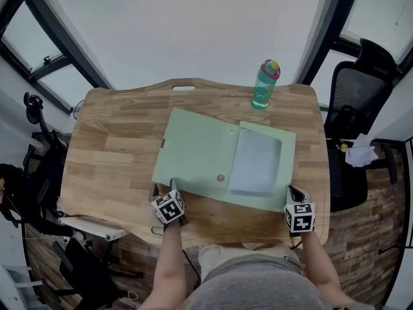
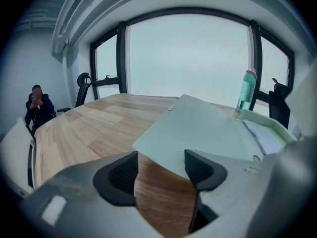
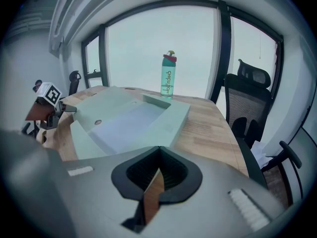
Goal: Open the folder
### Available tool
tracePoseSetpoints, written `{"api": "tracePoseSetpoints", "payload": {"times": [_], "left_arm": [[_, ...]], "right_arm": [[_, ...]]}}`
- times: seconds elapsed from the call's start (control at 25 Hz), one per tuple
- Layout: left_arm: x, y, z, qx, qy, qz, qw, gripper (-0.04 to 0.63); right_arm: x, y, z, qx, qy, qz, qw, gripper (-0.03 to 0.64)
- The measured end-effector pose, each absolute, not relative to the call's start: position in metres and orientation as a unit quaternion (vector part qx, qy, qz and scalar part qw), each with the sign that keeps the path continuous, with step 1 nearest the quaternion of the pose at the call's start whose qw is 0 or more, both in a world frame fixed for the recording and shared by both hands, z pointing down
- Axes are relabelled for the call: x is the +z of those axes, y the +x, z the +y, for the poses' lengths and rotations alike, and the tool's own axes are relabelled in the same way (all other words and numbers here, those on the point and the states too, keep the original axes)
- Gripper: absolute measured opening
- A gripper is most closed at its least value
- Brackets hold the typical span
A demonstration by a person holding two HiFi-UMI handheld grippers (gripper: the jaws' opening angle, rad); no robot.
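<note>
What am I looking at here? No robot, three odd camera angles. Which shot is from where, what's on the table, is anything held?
There is no robot. A person holds a two-jaw gripper in each hand, and the marker cubes are part of the grippers. The head view comes from a camera on the person's head, looking down. The other two come from cameras riding on each gripper, looking along its jaws.

A green folder lies on the wooden table, already open, with paper in its right half. A bottle stands behind it.

The left gripper is open at the folder's near left corner. The right gripper is shut by the near right corner. Neither holds anything.
</note>
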State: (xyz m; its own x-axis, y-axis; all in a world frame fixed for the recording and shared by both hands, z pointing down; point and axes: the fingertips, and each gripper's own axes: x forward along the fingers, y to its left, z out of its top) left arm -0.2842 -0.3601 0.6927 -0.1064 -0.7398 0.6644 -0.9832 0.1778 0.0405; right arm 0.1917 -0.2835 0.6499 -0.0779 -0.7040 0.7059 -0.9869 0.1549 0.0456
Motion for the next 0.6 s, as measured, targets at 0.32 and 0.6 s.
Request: {"api": "tracePoseSetpoints", "payload": {"times": [0.32,0.6], "left_arm": [[0.709,-0.287,-0.358,0.234,0.597,-0.708,0.296,0.299],[0.710,-0.286,-0.358,0.234,0.594,-0.710,0.298,0.301]], "right_arm": [[0.650,0.191,-0.283,0.234,0.609,-0.696,0.301,0.000],[0.650,0.191,-0.282,0.237,0.609,-0.697,0.296,0.000]]}}
